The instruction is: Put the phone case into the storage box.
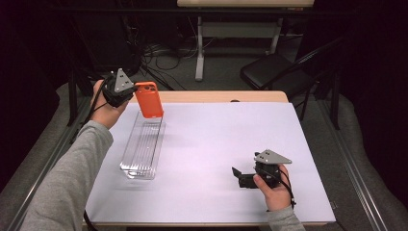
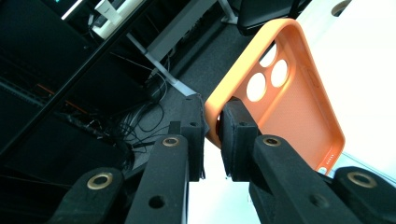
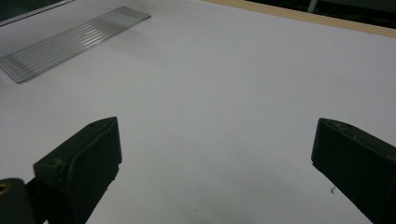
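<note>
Left gripper [image 1: 136,91] pinches orange phone case [image 1: 149,100] by its rim, held above the clear tray [image 1: 142,149] near the table's far-left corner.
Case looks light, soft, bendy, likely grippy; rim by the camera holes is the sound hold; right gripper [image 1: 239,176] spread, idle near the front edge.

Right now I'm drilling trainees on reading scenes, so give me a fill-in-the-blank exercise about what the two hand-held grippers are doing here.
1. The left hand-held gripper is shut on the rim of an ____ phone case.
2. The case hangs above the far end of a clear, ribbed ____.
3. The right hand-held gripper rests low over the white table cover with its jaws ____.
4. The case's camera end has round ____.

Missing words: orange; tray; open; holes
</note>
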Available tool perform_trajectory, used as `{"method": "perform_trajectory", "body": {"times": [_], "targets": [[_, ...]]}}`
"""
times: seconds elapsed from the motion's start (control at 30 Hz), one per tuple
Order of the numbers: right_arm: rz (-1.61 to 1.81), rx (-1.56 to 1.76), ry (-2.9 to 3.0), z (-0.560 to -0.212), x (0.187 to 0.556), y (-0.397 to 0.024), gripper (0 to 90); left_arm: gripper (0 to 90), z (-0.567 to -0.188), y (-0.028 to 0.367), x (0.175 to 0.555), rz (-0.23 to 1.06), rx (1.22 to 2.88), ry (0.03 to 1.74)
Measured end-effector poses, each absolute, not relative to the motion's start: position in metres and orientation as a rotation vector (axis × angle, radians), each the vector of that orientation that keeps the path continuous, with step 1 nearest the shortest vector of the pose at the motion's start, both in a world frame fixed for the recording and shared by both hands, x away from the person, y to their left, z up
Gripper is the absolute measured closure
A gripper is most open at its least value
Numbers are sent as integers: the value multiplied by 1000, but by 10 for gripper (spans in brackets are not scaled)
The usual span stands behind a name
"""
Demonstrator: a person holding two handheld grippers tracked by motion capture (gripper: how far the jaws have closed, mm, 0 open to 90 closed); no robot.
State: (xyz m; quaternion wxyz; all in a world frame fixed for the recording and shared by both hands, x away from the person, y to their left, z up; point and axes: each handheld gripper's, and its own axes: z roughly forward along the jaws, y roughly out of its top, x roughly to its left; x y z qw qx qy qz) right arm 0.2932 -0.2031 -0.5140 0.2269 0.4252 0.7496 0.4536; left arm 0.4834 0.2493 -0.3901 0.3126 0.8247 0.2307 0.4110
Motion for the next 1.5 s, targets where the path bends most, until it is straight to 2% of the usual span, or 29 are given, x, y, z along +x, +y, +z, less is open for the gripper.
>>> {"method": "perform_trajectory", "body": {"times": [0.67, 1.5], "targets": [[1238, 1193, 2050, -514, 294, -209, 22, 806, -409, 254, 503, 1122, 2195, 610], [1241, 1197, 2050, -515, 294, -210, 22, 807, -430, 250, 508, 1134, 2217, 587]]}}
